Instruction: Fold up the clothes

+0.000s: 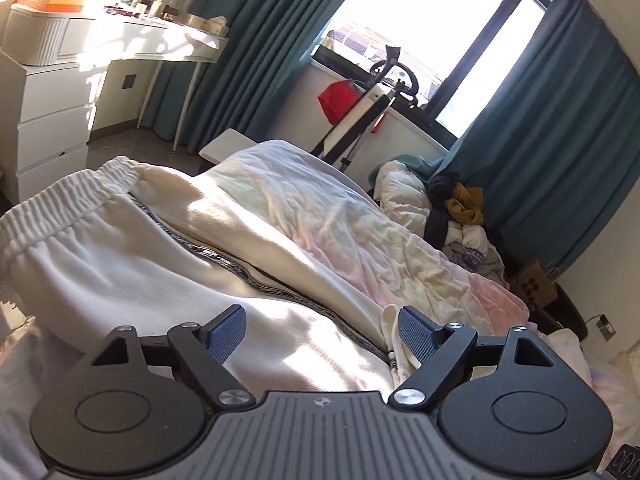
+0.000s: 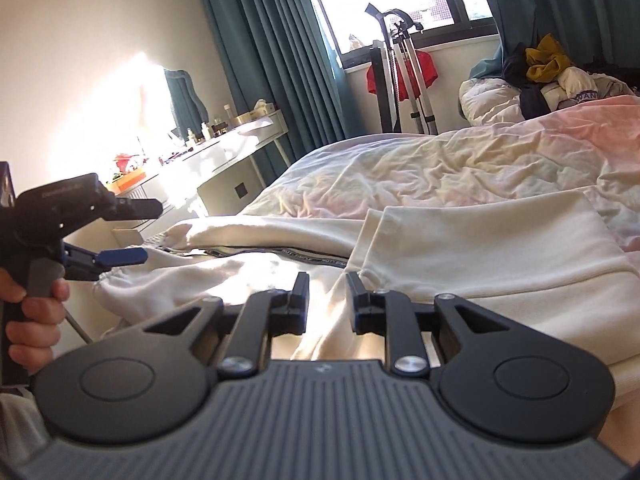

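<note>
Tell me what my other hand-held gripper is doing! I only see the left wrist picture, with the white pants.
Observer: The right hand-held gripper sits low over the white sweatpants, its jaws only slightly apart.
Operator: Is it pinching them?
Observer: No pinch shows; sunlit cloth is visible through the gap between its jaws.
Operator: What does my left one look like from there?
Observer: A hand holds the left hand-held gripper by its handle, above the waistband.
</note>
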{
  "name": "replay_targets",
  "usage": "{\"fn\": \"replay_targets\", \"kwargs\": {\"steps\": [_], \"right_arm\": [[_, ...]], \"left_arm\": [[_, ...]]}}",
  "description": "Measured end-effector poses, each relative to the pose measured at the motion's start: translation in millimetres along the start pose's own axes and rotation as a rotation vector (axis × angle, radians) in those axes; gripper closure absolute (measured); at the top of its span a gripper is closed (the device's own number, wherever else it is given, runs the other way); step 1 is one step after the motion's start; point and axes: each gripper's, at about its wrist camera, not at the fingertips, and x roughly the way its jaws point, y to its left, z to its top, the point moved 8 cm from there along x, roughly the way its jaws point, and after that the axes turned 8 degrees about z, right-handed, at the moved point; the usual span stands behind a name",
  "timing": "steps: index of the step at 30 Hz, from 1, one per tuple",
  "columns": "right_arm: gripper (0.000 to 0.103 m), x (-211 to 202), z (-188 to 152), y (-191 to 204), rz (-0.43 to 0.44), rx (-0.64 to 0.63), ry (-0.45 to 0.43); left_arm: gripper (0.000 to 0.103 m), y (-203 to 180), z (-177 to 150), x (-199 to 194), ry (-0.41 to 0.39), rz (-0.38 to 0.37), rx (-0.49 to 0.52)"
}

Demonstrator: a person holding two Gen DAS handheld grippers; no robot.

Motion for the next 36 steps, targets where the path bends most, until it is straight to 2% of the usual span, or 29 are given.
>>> {"fn": "replay_targets", "kwargs": {"steps": [3,5,8,10,14,16,21,27,29,31,35,36], "right_arm": [[0.08,0,-1,-1,0.009,0.035,-0.007],[0.08,-5,4,-6,-0.027,0.03,-0.033],[0.08,-10,9,-17,-0.118,-0.005,-0.056],[0.08,-2,4,-30,-0.19,-0.015,-0.021],[0.08,30,-23,-65,-0.259,0.076,0.108],[0.08,42,-38,-78,-0.269,0.141,0.138],[0.08,40,-36,-66,-0.288,0.09,0.136],[0.083,37,-35,-69,-0.288,0.123,0.128],[0.083,37,-36,-69,-0.289,0.124,0.126],[0.083,37,-35,-69,-0.292,0.123,0.126],[0.082,34,-32,-69,-0.306,0.11,0.125],[0.08,30,-27,-70,-0.319,0.099,0.11]], "left_arm": [[0.018,28,-3,-1,0.009,0.052,-0.06],[0.018,43,-4,1,0.021,0.087,-0.111],[0.016,52,0,1,-0.001,0.084,-0.166],[0.014,54,2,0,-0.015,0.077,-0.17],[0.01,60,-1,-1,-0.008,0.082,-0.201],[0.009,64,0,-1,-0.014,0.092,-0.231],[0.002,76,-2,-15,-0.05,0.095,-0.338],[0.002,102,-3,-33,-0.11,0.193,-0.411],[0.002,106,-4,-33,-0.099,0.263,-0.382],[0.005,113,-6,-23,-0.059,0.289,-0.388],[0.009,129,-2,-3,-0.039,0.29,-0.44],[0.01,133,0,3,-0.035,0.293,-0.448]]}}
